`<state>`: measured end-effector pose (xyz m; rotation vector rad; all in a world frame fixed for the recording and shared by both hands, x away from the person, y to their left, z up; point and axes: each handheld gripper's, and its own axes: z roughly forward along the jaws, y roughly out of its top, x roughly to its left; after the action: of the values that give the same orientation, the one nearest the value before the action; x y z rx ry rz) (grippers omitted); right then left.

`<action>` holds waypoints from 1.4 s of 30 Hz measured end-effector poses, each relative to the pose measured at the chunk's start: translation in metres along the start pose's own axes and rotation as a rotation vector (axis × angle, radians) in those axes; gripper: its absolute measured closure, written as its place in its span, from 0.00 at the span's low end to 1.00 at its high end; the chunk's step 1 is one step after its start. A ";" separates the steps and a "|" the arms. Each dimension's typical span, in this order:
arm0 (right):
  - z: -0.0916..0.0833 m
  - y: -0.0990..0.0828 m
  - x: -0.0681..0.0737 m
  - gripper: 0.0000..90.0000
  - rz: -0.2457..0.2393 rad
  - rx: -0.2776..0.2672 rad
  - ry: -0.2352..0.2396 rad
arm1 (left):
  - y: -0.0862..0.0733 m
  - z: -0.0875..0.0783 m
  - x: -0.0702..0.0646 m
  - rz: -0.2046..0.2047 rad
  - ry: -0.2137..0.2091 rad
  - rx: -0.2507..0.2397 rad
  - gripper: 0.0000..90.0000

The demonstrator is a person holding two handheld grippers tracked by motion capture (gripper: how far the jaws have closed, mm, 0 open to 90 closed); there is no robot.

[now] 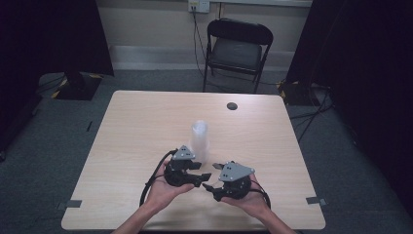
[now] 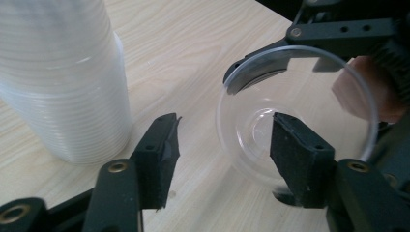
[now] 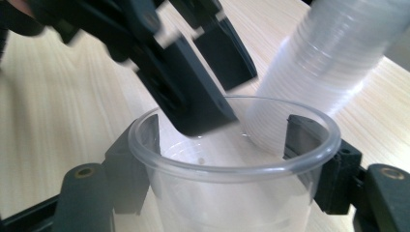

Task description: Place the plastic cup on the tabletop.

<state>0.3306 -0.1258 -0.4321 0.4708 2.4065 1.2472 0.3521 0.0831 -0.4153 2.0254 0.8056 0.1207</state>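
On my left, the stack of cups stands upright on the table, outside the left gripper's left jaw and well clear of it. I judge the stack light and easily tipped; its ribbed rims are nested tight, so one cup pulled off may drag its neighbours along.

The left gripper's jaws stand about half open and hold nothing. In the left gripper view its right jaw pad overlaps the mouth of the single cup, and in the right gripper view that jaw dips just inside the rim. I cannot tell whether the pad touches the wall. It does not press.

To the right, the right gripper has the single cup clamped. One pad sits on each side of the wall, just below the rim, and the mouth tilts toward the left gripper.

My assessment of the cup is that it is thin clear plastic, very light, with a smooth, slippery wall that will buckle under a hard squeeze. The rolled rim is the stiffest part. I would take hold there or just beneath it, across the widest part, with moderate closure only.
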 end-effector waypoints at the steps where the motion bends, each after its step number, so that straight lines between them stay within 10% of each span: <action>1: 0.000 0.000 0.000 0.32 0.000 0.000 0.000 | 0.000 0.000 0.000 0.000 0.000 0.000 0.46; 25: -0.007 -0.018 -0.041 0.33 0.209 -0.017 -0.087 | -0.005 -0.014 0.012 0.011 0.032 -0.085 0.25; 33: -0.009 -0.019 -0.056 0.33 0.261 -0.042 -0.112 | -0.023 -0.020 0.022 0.054 0.126 -0.048 0.21; 42: -0.001 -0.009 -0.080 0.33 0.310 -0.081 -0.127 | -0.037 -0.035 0.036 0.002 0.166 -0.028 0.19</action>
<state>0.3990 -0.1684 -0.4246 0.8976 2.2254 1.3881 0.3486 0.1430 -0.4328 2.0087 0.9000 0.3035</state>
